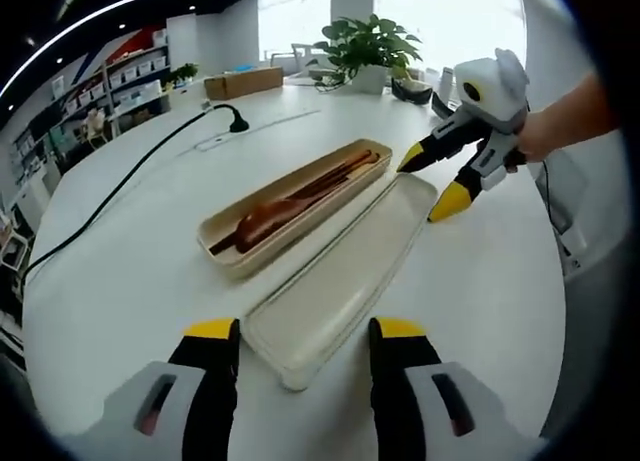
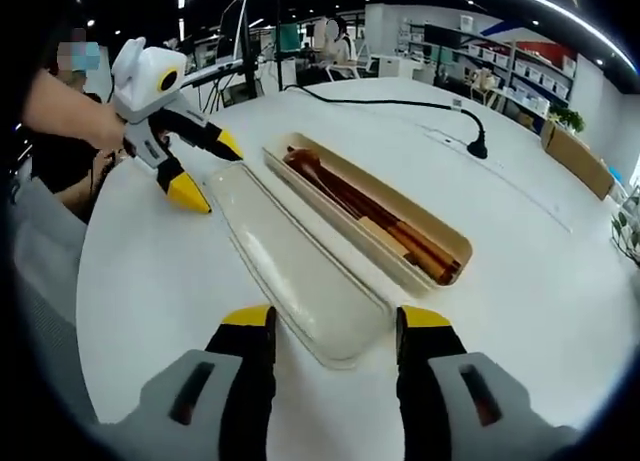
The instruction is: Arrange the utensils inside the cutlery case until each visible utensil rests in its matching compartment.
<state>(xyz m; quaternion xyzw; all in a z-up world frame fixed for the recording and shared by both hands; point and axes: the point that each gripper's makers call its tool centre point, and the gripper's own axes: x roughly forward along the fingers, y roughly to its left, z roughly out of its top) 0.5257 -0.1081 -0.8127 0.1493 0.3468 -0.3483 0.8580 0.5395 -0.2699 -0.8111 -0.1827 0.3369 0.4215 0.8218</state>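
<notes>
Case: beige open cutlery case [image 1: 295,203] mid white tabletop [image 1: 130,281], brown wooden utensils [image 1: 300,196] inside, apparently spoon and chopsticks | Lid: beige lid [image 1: 335,286] beside it | Left tool [image 1: 305,331]: spread, straddling lid's near end | Right tool [image 2: 325,321]: spread, at lid's opposite end.

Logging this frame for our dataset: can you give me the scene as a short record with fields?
surface: white table
case: open, beige, lying on the table
contents: brown wooden utensils lying lengthwise in the case
lid: off, lying beside the case
left gripper: open, fingers at one end of the lid, holding nothing
right gripper: open, at the lid's other end, holding nothing
</notes>
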